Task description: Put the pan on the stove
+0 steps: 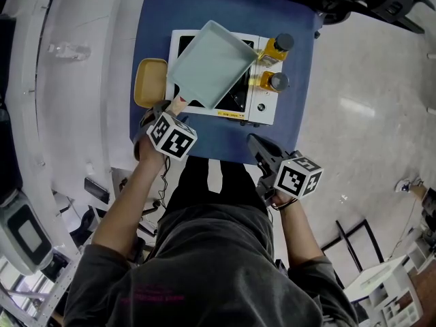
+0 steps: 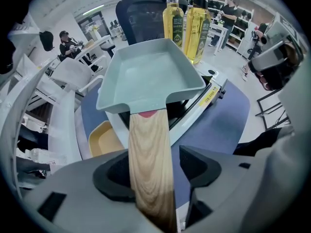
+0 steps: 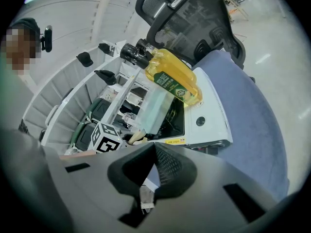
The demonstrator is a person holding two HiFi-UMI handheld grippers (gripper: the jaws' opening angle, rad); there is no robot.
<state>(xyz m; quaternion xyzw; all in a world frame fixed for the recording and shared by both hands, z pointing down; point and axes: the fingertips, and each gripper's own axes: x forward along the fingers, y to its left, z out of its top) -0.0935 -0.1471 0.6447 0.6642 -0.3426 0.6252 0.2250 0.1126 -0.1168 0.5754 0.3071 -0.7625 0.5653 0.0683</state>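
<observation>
A pale green square pan (image 1: 208,63) rests tilted across the white stove (image 1: 266,107) on the blue table. Its wooden handle (image 1: 178,103) reaches toward me. My left gripper (image 1: 169,112) points down over that handle. In the left gripper view the handle (image 2: 149,159) runs between the jaws of the left gripper (image 2: 155,171), which stand open. There is a gap between the handle and the right pad (image 2: 197,166). My right gripper (image 1: 253,140) hovers at the table's near edge, shut and empty (image 3: 154,152), aimed at the stove (image 3: 214,125).
Two yellow oil bottles (image 1: 276,46) (image 1: 272,82) stand on the stove's right side. A yellow tray (image 1: 151,82) lies left of the stove. The blue table (image 1: 293,128) ends close to my body. An office chair (image 2: 143,13) stands behind the table.
</observation>
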